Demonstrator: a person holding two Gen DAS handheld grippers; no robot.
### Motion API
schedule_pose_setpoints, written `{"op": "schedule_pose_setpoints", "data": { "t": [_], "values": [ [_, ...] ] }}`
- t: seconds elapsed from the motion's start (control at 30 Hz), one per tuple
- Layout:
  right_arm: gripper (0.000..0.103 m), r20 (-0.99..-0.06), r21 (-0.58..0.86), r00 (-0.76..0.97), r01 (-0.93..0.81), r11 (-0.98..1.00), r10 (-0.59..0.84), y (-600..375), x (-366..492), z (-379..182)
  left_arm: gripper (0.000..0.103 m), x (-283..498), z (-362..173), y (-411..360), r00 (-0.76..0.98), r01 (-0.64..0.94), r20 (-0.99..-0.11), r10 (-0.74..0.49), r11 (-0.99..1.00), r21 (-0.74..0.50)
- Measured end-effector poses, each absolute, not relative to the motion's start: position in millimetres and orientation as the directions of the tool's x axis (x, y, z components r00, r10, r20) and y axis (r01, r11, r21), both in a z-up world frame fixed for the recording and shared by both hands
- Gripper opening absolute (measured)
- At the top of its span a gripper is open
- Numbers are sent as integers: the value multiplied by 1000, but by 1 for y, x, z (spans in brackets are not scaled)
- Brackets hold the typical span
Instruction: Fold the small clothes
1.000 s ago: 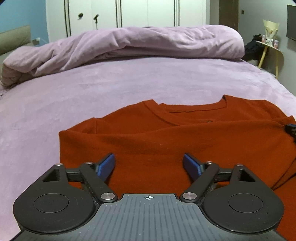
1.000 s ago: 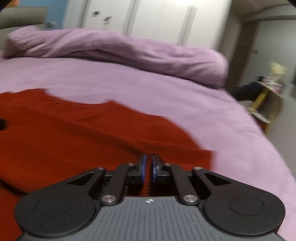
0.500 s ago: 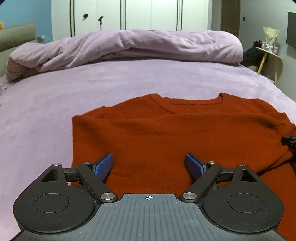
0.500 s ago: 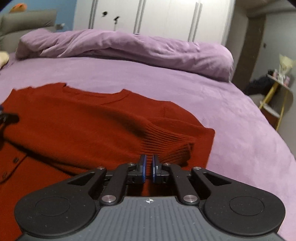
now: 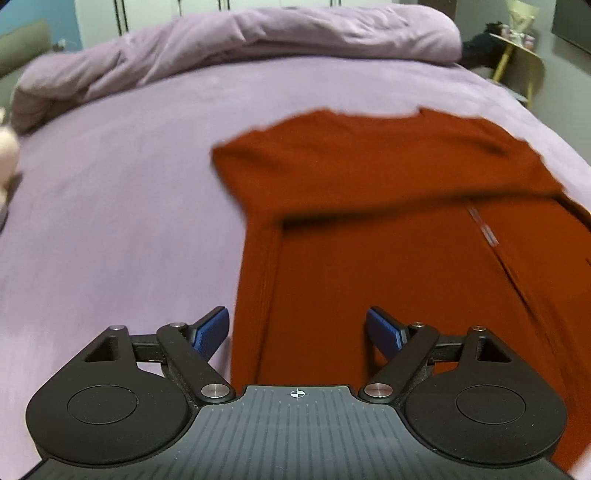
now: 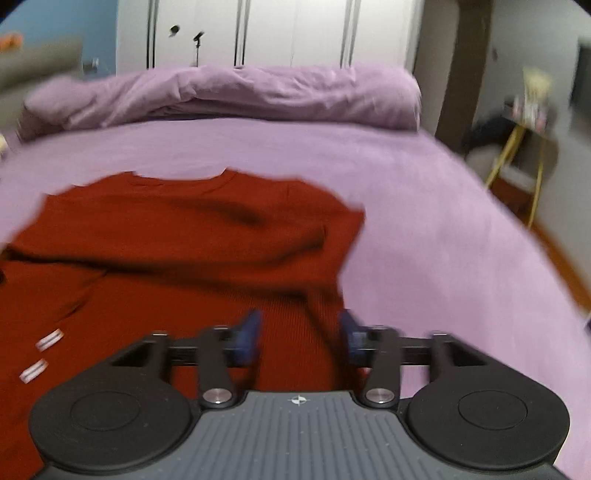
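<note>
A rust-red knit cardigan (image 5: 406, 236) lies flat on the purple bed, both sleeves folded across its chest. It also shows in the right wrist view (image 6: 192, 251). My left gripper (image 5: 297, 330) is open and empty, hovering over the cardigan's lower left edge. My right gripper (image 6: 299, 332) is open and empty above the cardigan's lower right edge, just below the folded sleeve cuff (image 6: 332, 229). Both now views are blurred by motion.
The purple bedsheet (image 5: 110, 221) spreads to the left and far side. A rolled purple duvet (image 5: 240, 48) lies across the head of the bed. A yellow-legged side table (image 6: 528, 147) stands to the right. White wardrobes (image 6: 295, 33) are behind.
My right gripper has opened and let go of the sleeve, which now lies across the chest. Both grippers have pulled back toward the cardigan's lower part; the left has shifted left.
</note>
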State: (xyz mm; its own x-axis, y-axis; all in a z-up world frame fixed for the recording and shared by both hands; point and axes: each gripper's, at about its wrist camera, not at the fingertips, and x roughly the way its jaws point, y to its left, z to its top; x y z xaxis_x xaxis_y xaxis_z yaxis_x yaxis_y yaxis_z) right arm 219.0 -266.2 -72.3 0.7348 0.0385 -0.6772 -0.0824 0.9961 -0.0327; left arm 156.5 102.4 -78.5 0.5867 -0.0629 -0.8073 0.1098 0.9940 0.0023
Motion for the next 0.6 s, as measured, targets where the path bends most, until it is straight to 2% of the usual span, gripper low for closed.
{"op": "schedule_pose_setpoints", "data": {
  "t": [0.07,0.2,0.23,0.33,0.43,0.5,0.53,0.57,0.6],
  "values": [
    [57,-715,61,691,-86,994,104,-284,179,-68,86,121,-78,111,557,74,-828,-63,997,-27],
    [56,-782,153,612,8,988,116,-315,112,-67,82,61,-87,123,480,-12,-868,-128,988,-152],
    [56,-789,154,606,30,988,105,-320,101,-65,79,54,-90,124,460,-25,-874,-155,982,-187],
    [55,-807,126,586,42,991,78,-322,79,-62,78,40,-92,121,480,-36,-855,-195,970,-241],
    [53,-814,209,563,55,976,142,-332,80,-66,59,45,-89,128,508,-76,-828,-238,945,-318],
    [43,-812,283,547,64,957,203,-336,86,-71,58,50,-93,139,514,-86,-794,-325,901,-424],
    [34,-810,318,537,66,946,235,-338,86,-74,51,54,-98,143,498,-98,-793,-351,886,-454],
    [31,-811,347,524,73,935,260,-339,89,-77,34,56,-104,145,481,-118,-798,-363,875,-469],
    [30,-812,361,518,81,929,270,-338,89,-81,28,57,-107,146,474,-137,-802,-364,869,-476]
  ]
}}
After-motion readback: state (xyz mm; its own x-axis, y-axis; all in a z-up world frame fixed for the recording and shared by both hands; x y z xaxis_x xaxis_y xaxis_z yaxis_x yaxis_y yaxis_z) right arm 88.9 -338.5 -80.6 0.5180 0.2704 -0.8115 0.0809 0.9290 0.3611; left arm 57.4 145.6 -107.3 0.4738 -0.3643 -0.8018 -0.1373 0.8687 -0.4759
